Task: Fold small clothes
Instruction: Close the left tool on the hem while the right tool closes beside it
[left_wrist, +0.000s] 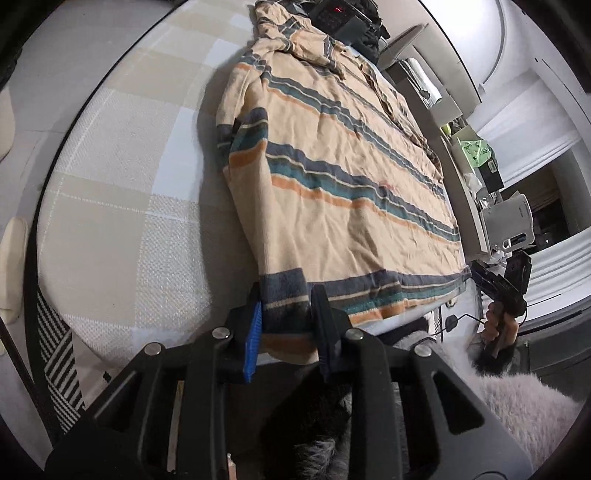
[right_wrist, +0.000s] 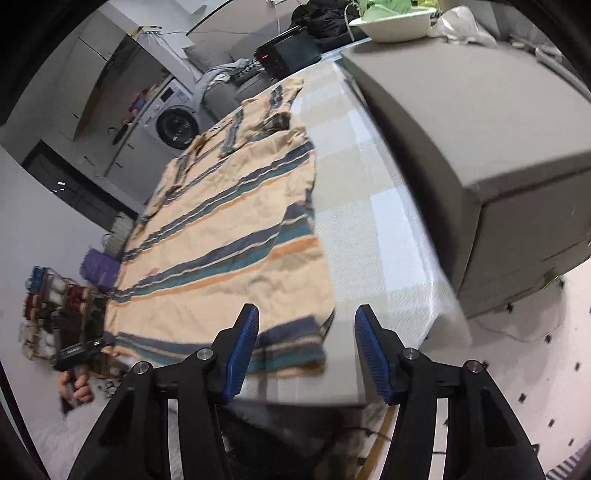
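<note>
Striped shirt lies spread flat on the checked worktop, hem toward the near edge.

Left hand-held gripper has its jaws narrowed around the shirt's near hem corner, the dark band of cloth between the blue pad and the black finger. Right hand-held gripper stands about half open over the other hem corner, the cloth under its left pad and not pinched. A grey box sits on the worktop beside the shirt.
</note>
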